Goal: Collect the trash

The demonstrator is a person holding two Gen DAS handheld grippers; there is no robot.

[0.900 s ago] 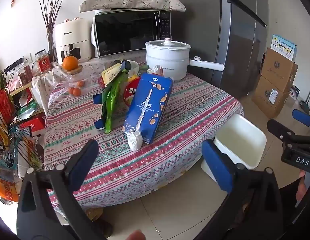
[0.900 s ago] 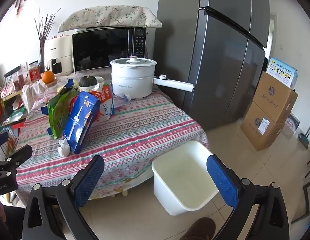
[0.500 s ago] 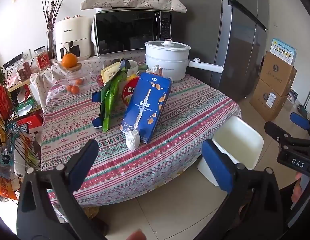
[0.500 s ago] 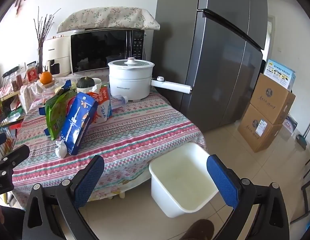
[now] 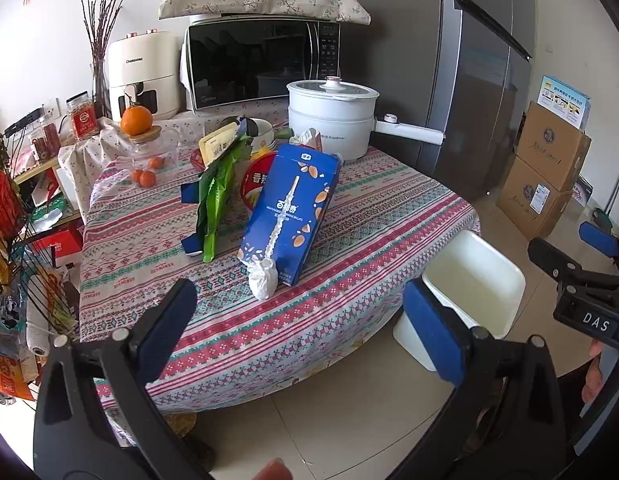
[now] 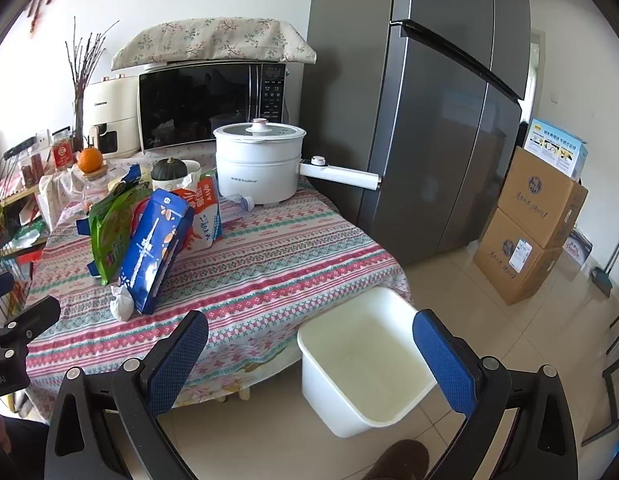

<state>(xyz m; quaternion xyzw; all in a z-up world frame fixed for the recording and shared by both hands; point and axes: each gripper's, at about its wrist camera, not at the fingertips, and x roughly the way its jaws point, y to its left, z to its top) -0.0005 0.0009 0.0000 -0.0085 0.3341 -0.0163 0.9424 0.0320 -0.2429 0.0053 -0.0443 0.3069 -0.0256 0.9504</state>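
The near edge of the striped-cloth surface (image 5: 269,328) lies bare; a tall blue cardboard carton (image 5: 291,212) and crumpled white wad (image 5: 262,280) block the middle.

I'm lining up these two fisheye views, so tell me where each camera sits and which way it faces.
Left wrist: on the open left gripper, angled down at the table's blue carton; right gripper at right edge.
Right wrist: on the open right gripper, angled down at the white bin; shoe tip below.
Shared: carton, bin, white pot, microwave.
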